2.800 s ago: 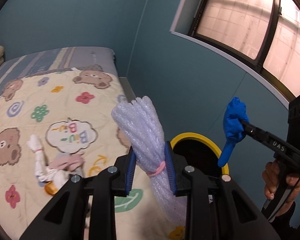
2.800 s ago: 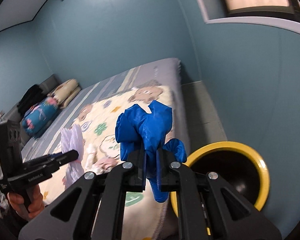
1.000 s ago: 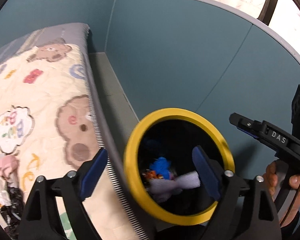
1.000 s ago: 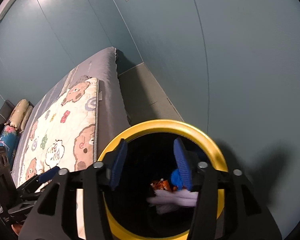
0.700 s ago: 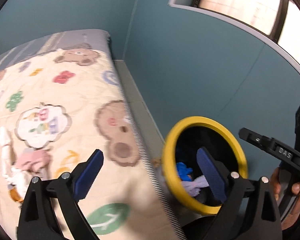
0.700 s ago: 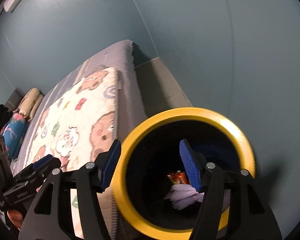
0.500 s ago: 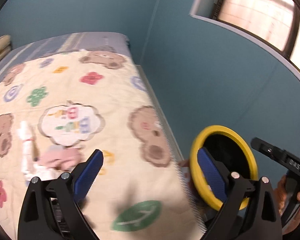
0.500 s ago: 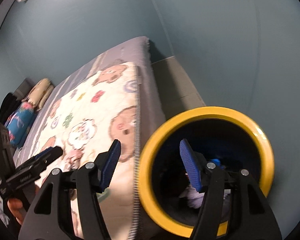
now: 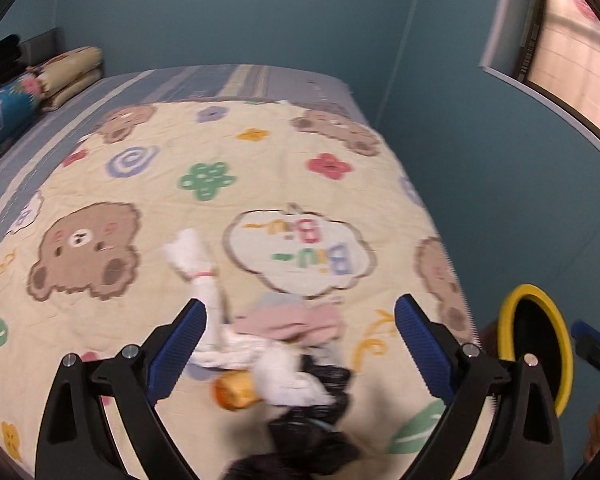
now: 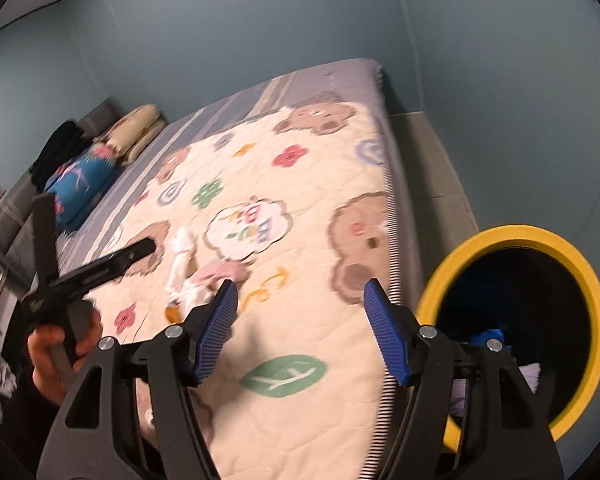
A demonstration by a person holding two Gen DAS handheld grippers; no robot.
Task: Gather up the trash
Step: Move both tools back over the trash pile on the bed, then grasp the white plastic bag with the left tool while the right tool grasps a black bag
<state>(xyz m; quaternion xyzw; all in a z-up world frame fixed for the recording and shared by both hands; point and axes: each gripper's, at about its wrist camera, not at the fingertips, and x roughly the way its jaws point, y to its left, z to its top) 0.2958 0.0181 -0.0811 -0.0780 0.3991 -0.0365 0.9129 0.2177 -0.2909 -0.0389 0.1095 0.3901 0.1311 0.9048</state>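
Gaping wide and empty, the left gripper (image 9: 300, 344) frames the trash pile (image 9: 284, 364), the likewise spread right gripper (image 10: 300, 332) beside the yellow-rimmed bin (image 10: 596, 312) at three o'clock.

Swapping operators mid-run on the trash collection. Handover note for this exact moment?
Left gripper: open, empty, aimed at the trash pile on the bed quilt.
Right gripper: open, empty, between the quilt edge and the yellow-rimmed bin.
Done: a blue item and a pale bundle lie inside the bin.
Left: the pile holds a white tied bundle, pink cloth, an orange piece and black plastic; the frames are blurred, so the item count is unclear. Bin stands on the floor beside the bed.
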